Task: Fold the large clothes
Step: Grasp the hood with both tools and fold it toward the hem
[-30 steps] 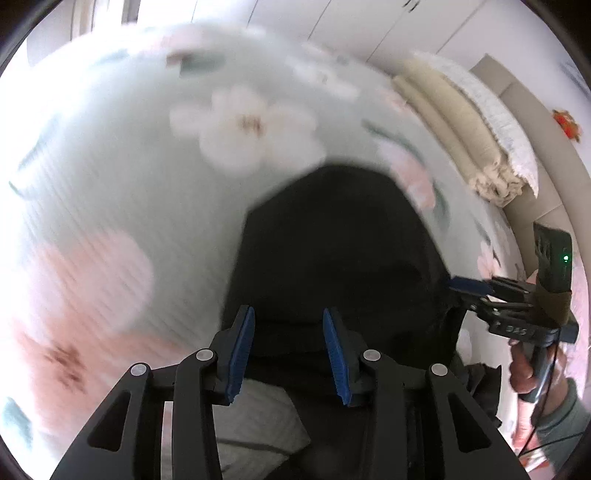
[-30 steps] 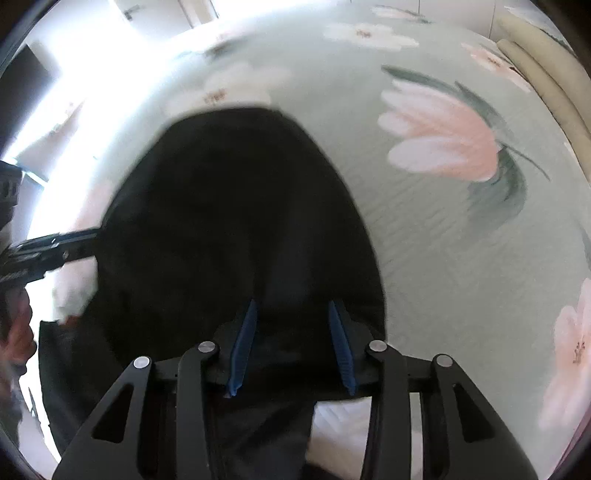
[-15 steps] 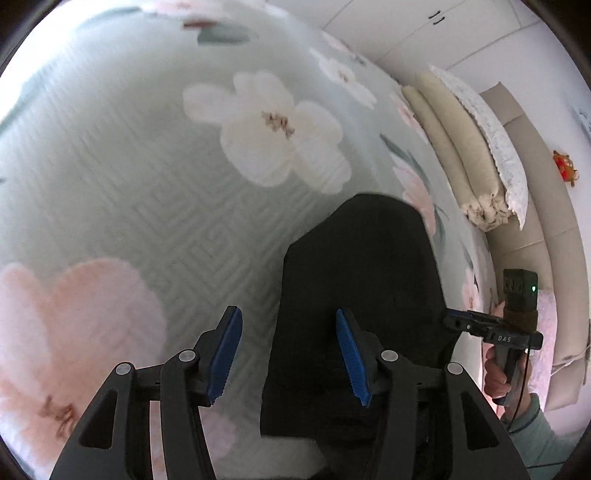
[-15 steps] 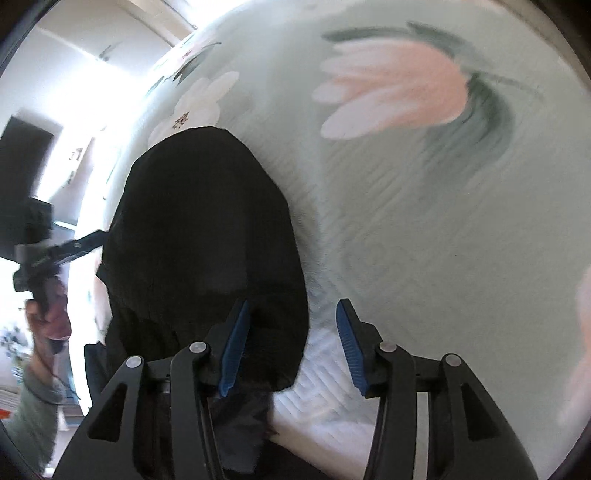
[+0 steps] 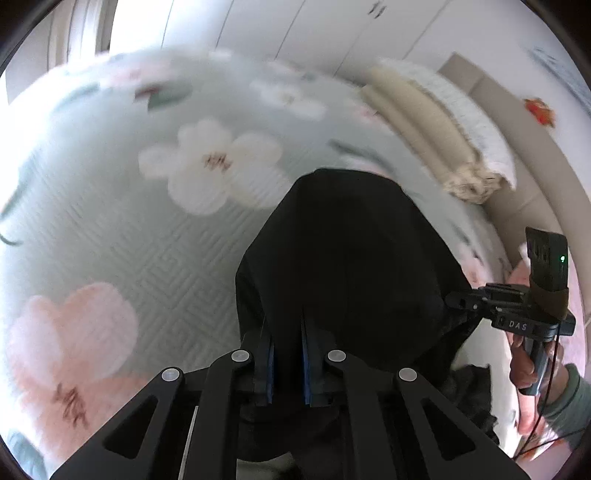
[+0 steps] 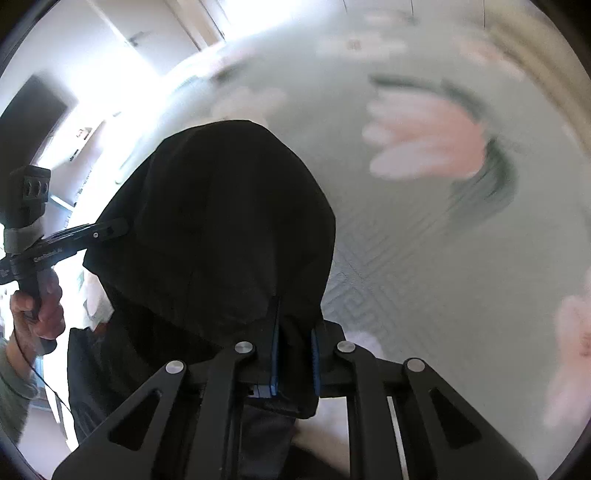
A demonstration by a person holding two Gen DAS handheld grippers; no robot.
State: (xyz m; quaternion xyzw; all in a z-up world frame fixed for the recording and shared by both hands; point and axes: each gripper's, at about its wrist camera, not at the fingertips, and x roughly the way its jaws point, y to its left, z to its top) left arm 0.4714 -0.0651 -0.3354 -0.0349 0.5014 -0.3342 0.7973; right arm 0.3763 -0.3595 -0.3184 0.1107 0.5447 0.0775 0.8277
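Observation:
A black garment [image 5: 354,258] lies spread over a pale green floral bedspread [image 5: 122,236]. My left gripper [image 5: 287,332] is shut on the garment's near left edge, cloth pinched between the blue pads. My right gripper [image 6: 293,325] is shut on the near right edge of the same garment [image 6: 221,221]. In the left wrist view the right gripper [image 5: 458,301] reaches in from the right to the cloth. In the right wrist view the left gripper [image 6: 118,225] reaches in from the left. The near edge looks raised off the bed.
Rolled beige and white bedding [image 5: 436,133] lies at the head of the bed by a padded headboard [image 5: 524,184]. White wardrobe doors [image 5: 295,29] stand behind. A bright window [image 6: 147,55] and a dark screen [image 6: 29,122] are to the left.
Both grippers were open over the garment's near edge half a second ago. Now both have shut on the cloth, and the views have tilted up with motion blur.

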